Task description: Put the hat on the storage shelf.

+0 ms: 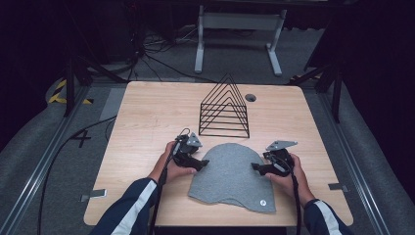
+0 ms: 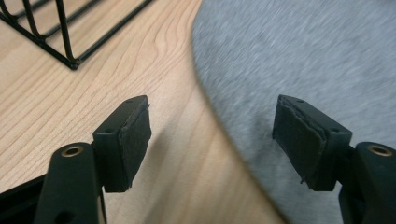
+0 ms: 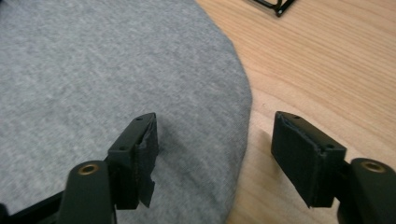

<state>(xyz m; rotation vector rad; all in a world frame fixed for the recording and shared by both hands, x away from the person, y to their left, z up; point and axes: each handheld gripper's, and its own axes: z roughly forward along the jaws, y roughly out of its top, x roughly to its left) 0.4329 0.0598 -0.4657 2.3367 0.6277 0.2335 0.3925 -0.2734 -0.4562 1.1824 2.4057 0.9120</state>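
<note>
A grey knit beanie (image 1: 231, 177) lies flat on the worktop (image 1: 147, 122) between my two hands, its rounded crown pointing away from me toward the black wire rack (image 1: 225, 108) and its brim nearest me. My left gripper (image 1: 198, 163) sits at the hat's left edge and my right gripper (image 1: 258, 168) at its right edge, both equally near. On each side my jaws are spread wide and hold nothing. In each gripper view the cloth's curved edge runs between the jaws, one jaw over the fabric and the other over bare wood. I judge each pair need only drop and close to pinch its edge.
</note>
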